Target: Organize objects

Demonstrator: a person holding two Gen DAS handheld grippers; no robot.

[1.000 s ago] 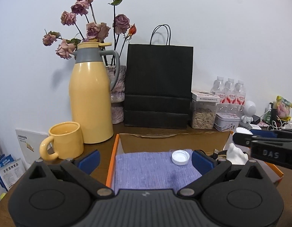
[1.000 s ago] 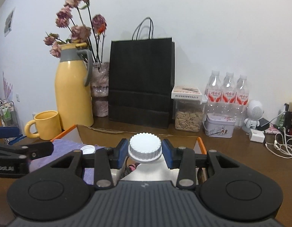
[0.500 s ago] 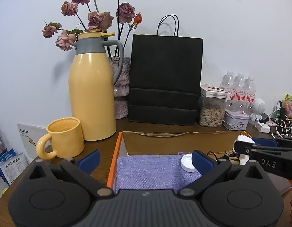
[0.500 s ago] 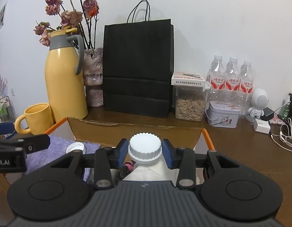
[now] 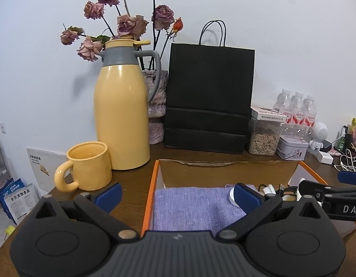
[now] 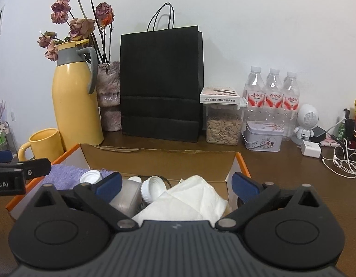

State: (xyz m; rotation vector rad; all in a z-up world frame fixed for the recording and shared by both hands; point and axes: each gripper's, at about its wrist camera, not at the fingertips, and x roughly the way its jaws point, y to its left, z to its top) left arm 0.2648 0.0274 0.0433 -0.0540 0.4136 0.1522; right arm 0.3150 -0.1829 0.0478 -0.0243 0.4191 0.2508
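Brown wood forms the table [image 6: 281,177], which carries every item shown. A black paper bag [image 6: 160,83] stands upright at the rear wall, with a yellow thermos jug [image 6: 74,97] to its left and a yellow mug [image 5: 89,166] in front of the jug. An open cardboard box [image 6: 159,159] with orange edges sits near the table's front edge, below both grippers. Inside the box, a purple cloth [image 5: 194,207] lies flat on the left side; a crumpled white tissue [image 6: 191,198] lies on the right side. A translucent bottle [image 6: 127,194] with a ribbed white cap [image 6: 152,188] lies tilted on its side in the box, just left of the tissue. A second, loose white cap [image 6: 90,176] rests on the cloth's right edge.

The right gripper [image 6: 176,183] has just been opening: its blue pads stand wide apart, and the bottle lies below and between them, nearer the left pad, with neither pad pressing on it. The left gripper [image 5: 178,195] hovers over the cloth with its jaws likewise spread wide and nothing held; the loose cap sits just behind its right pad.
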